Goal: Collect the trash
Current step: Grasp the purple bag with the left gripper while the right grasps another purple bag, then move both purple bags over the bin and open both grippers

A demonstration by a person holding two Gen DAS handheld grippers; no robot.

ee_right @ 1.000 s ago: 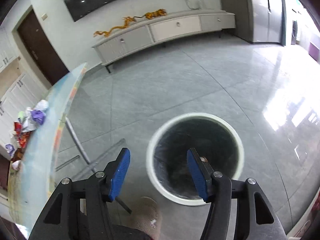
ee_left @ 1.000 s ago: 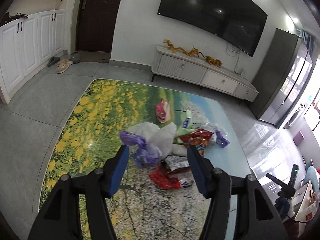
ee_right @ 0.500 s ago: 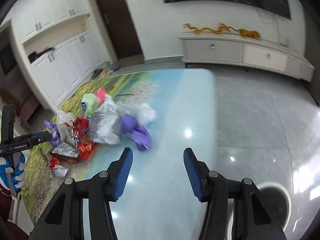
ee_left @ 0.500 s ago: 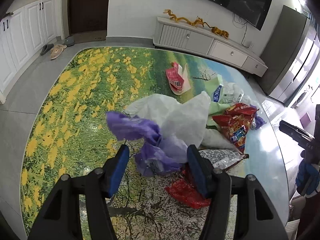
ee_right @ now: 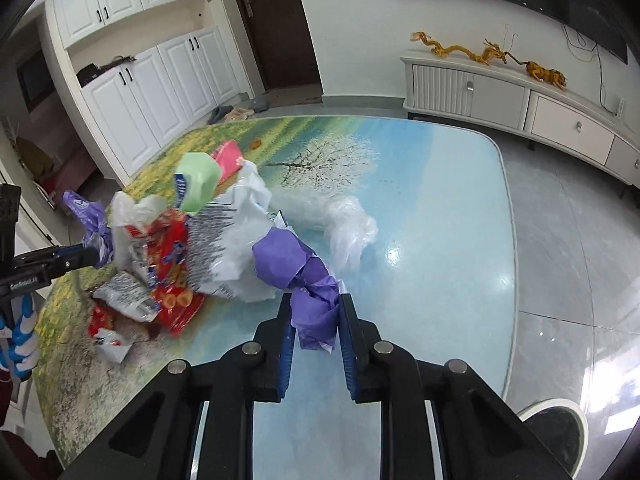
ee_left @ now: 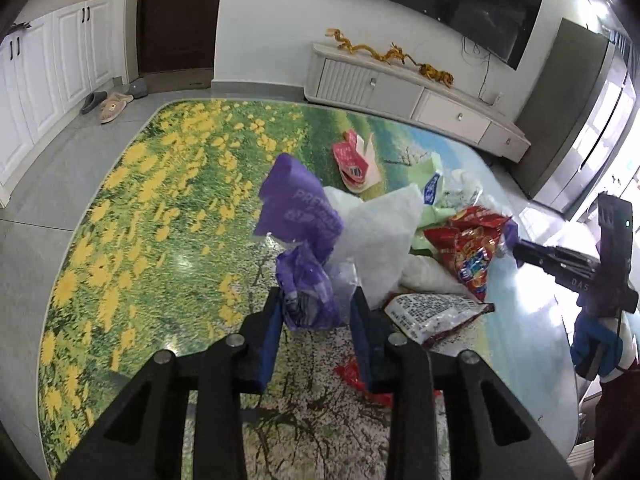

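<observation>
Left gripper [ee_left: 316, 312]: jaws narrowed around a crumpled purple plastic bag [ee_left: 304, 292] at centre frame; whether the pads truly pinch it I cannot tell
Right gripper [ee_right: 314, 320]: jaws closed in on a twisted purple wrapper [ee_right: 308, 280] at lower centre, pads touching both sides
Trash pile [ee_right: 172, 240]: heaped on the printed table [ee_right: 420, 200], left of centre in the right wrist view; red snack bag [ee_left: 468, 248], white plastic bag [ee_left: 376, 240], green packet [ee_right: 198, 182], silver printed wrapper [ee_left: 432, 314]
Trash bin [ee_right: 556, 432]: on the floor, lower right corner of the right wrist view
Risk, left: purple bag lies tangled with the white bag, so lifting may drag neighbours off the table
Risk, right: thin wrapper held by its tail could slip or tear
</observation>
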